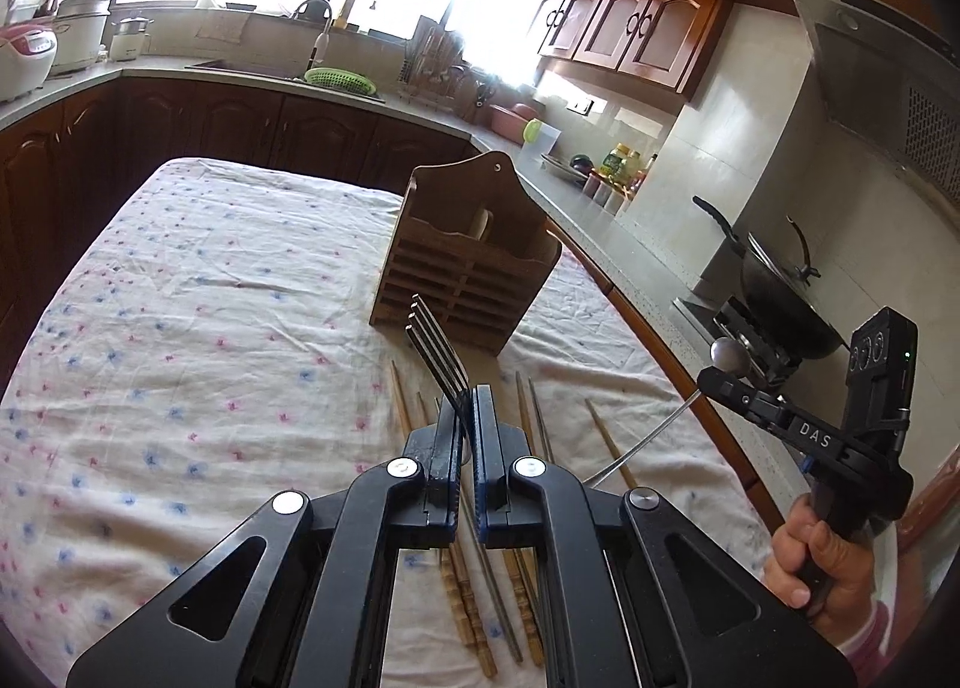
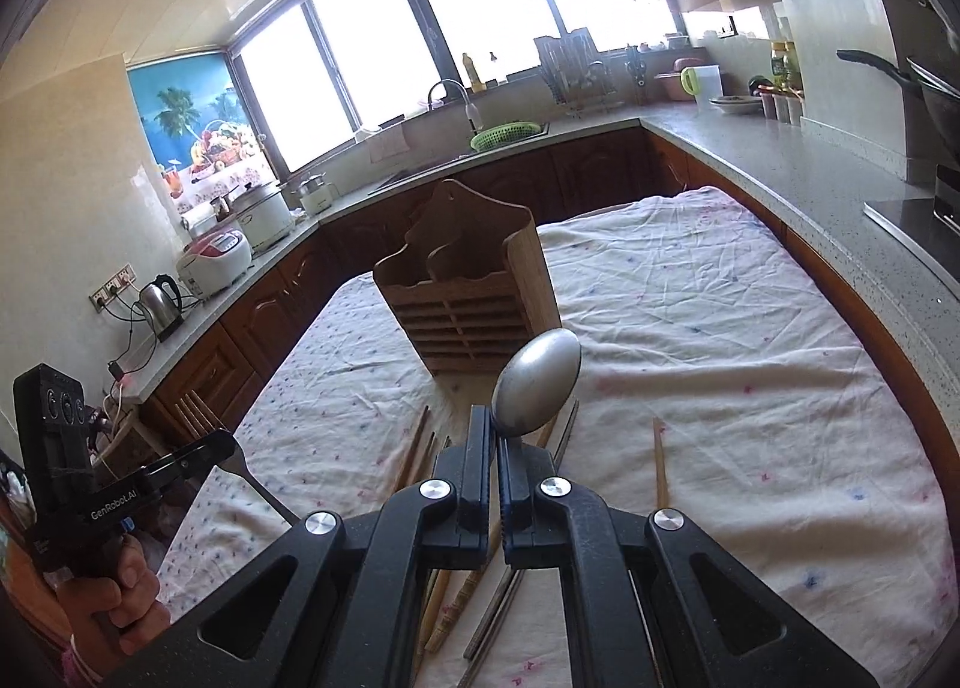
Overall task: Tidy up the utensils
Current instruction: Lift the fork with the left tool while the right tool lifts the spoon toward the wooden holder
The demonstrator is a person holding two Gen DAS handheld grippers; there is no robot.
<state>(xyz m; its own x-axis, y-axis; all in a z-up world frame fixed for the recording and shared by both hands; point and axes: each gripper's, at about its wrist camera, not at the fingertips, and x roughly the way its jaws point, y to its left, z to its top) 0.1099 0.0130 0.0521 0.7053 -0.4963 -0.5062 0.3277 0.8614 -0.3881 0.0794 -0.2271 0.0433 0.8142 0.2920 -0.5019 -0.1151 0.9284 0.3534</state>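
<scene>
A wooden slatted utensil holder (image 1: 465,262) stands upright on the cloth-covered table (image 1: 180,298); it also shows in the right wrist view (image 2: 474,292). My left gripper (image 1: 465,406) is shut on a metal fork (image 1: 435,349), tines pointing up towards the holder. My right gripper (image 2: 497,430) is shut on a metal spoon (image 2: 537,382), bowl up, just short of the holder. Several wooden and metal chopsticks (image 1: 465,610) lie on the cloth under both grippers; they also show in the right wrist view (image 2: 456,598). The right gripper with the spoon (image 1: 729,355) shows at the right of the left view.
A kitchen counter (image 2: 810,172) runs along the table's right side, with a wok on the stove (image 1: 780,292). A sink with a green basket (image 2: 504,136) is at the back. Rice cookers (image 2: 219,259) and a kettle (image 2: 159,304) stand on the left counter.
</scene>
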